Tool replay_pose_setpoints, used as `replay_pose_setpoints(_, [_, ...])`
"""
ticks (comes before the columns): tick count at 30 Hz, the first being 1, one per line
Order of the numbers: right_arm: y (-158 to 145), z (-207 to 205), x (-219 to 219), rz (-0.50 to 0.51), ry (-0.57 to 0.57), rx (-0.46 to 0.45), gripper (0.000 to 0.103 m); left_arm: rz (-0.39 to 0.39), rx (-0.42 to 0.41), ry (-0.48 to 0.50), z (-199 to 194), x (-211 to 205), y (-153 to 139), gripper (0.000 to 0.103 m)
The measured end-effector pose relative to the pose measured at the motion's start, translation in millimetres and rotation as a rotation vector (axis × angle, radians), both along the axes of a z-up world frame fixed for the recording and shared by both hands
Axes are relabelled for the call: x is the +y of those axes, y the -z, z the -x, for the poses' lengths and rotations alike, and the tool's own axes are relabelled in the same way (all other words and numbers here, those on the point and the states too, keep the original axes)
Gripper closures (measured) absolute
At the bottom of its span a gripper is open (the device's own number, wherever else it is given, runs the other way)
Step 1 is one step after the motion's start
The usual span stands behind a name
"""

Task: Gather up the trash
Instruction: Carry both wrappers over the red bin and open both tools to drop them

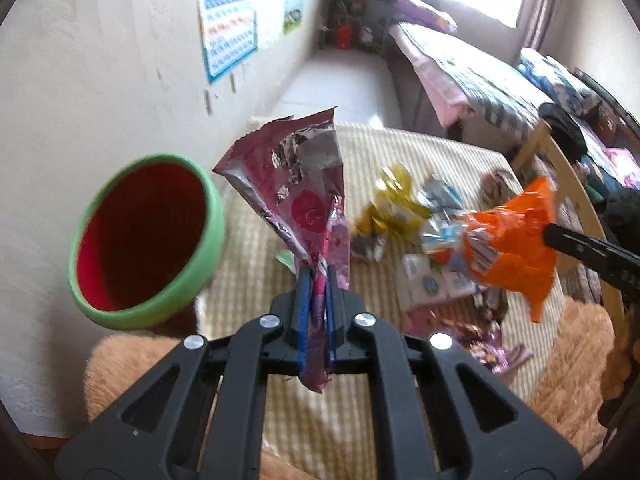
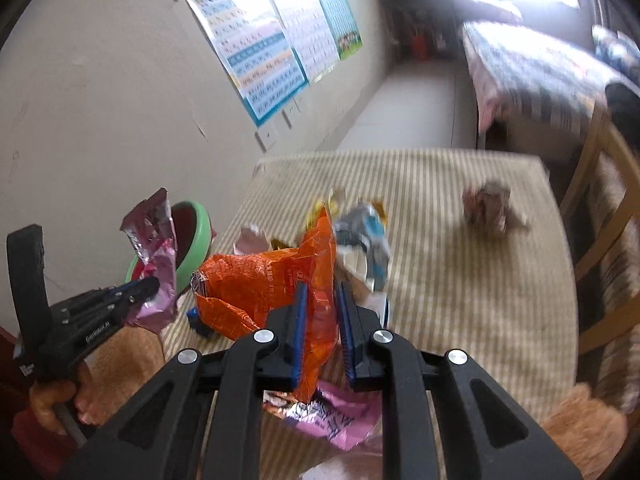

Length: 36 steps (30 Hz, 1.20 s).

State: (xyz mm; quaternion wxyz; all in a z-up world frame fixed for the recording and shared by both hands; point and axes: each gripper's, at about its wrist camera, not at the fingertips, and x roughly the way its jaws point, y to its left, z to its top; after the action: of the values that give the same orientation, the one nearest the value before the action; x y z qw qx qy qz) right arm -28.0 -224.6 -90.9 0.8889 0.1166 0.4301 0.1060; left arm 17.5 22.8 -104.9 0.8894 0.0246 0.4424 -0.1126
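Observation:
My left gripper [image 1: 319, 276] is shut on a pink foil wrapper [image 1: 296, 184] and holds it above the striped table [image 1: 440, 144], just right of a green-rimmed red bin [image 1: 148, 240]. My right gripper [image 2: 322, 300] is shut on an orange snack bag [image 2: 264, 280], held over the table. The orange bag [image 1: 516, 248] and the right gripper's finger show at the right of the left wrist view. The left gripper [image 2: 150, 286], pink wrapper [image 2: 154, 236] and bin [image 2: 196, 236] show at the left of the right wrist view.
Loose wrappers lie on the table: a yellow one [image 1: 392, 204], a grey-blue one [image 2: 364, 232], a pink one [image 2: 340, 420], a crumpled brown one [image 2: 486, 208]. A wooden chair [image 2: 592, 200] stands at the right. The wall is at the left, a bed [image 1: 460, 68] behind.

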Motion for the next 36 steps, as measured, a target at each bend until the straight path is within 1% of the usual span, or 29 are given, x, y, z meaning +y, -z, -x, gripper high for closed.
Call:
replay_pose_setpoints(3, [-8.3,-13.1,11.5,0.026,-0.01,-0.028,0.088,-0.01,-0.024,-0.042,-5.4,11.3,-6.7,0.096])
replay_pose_setpoints(9, [-20.8,-39.2,41.9,0.022,-0.045,-0.066,0.088,-0.014,-0.046,-0.14,-11.9,45.6,-12.6,0.096])
replay_pose_setpoints(14, [-24.7,-57.6,75.7,0.018,-0.096,-0.069,0.088,-0.005,-0.037,-0.231,-15.0,81.3,-12.6,0.096])
replay_pose_setpoints(16, [-22.7,-64.9,90.1,0.016,-0.118,-0.063,0.088,-0.01,-0.037,-0.251,-15.8,87.1,-11.3,0.096])
replay_pose_setpoints(21, [-16.7,-84.9,128.9,0.016,-0.175,-0.043,0.088,-0.026,-0.043,-0.306,-19.9,120.3,-10.1,0.096])
replay_pose_setpoints(26, [-11.2,-110.6,164.0,0.024,-0.198,-0.041,0.088,-0.031,-0.023,-0.332,-32.9,151.1,-6.1,0.096])
replay_pose_setpoints(28, [-8.6,-123.1,179.3,0.027,-0.198,-0.033,0.088,-0.041,-0.007,-0.34,-40.1,161.8,-0.4,0.096])
replay_pose_setpoints(32, [-1.1,-143.5,207.3,0.047,-0.214,-0.017,0.087,-0.056,0.021,-0.352,-54.5,170.7,11.3,0.096])
replay_pose_setpoints(36, [7.7,-154.7,227.7,0.047,-0.238,0.007,0.087,-0.06,0.03,-0.362,-60.5,173.4,17.0,0.096])
